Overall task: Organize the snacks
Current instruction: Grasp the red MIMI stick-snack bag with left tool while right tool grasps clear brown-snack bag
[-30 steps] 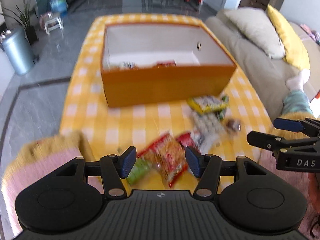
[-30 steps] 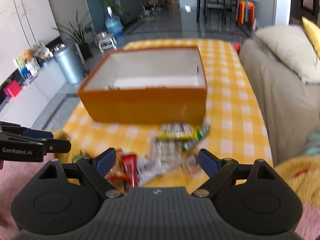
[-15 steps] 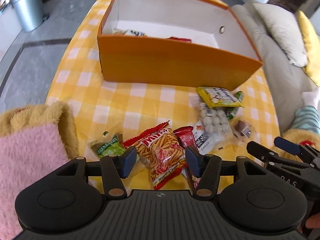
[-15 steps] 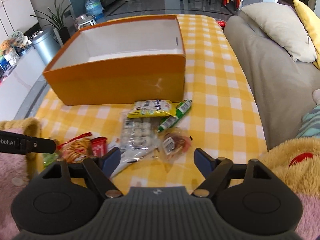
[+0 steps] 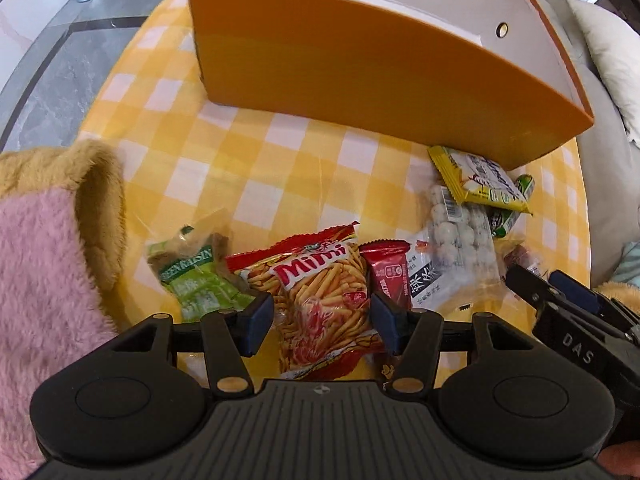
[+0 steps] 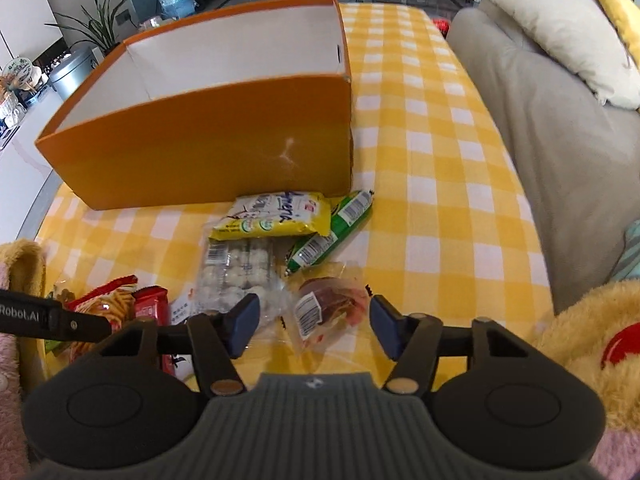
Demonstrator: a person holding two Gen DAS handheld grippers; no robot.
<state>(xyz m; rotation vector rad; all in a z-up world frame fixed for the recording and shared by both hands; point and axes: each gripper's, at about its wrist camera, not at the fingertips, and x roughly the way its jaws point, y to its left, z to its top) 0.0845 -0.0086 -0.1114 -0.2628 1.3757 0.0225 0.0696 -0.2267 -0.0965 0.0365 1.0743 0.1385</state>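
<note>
An orange box (image 5: 360,60) with a white inside stands on the yellow checked table; it also shows in the right wrist view (image 6: 208,144). My left gripper (image 5: 322,322) is open, its fingers on either side of a red Mimi stick-snack bag (image 5: 320,296). A green raisin pack (image 5: 196,280) lies to its left, a small red packet (image 5: 390,276) to its right. My right gripper (image 6: 310,326) is open over a clear packet of reddish dried fruit (image 6: 324,308). A bag of white balls (image 6: 236,268), a yellow packet (image 6: 272,216) and a green stick (image 6: 332,232) lie beyond.
A grey sofa (image 6: 540,120) with cream pillow (image 6: 560,36) runs along the table's right side. Fuzzy pink and tan sleeves (image 5: 48,264) sit at the near table edge. A metal bin (image 6: 74,70) and plant stand left on the floor.
Both grippers have dropped lower and closer to the snacks. The left now straddles the Mimi bag; the right now sits over the dried fruit packet. The box looms nearer.
</note>
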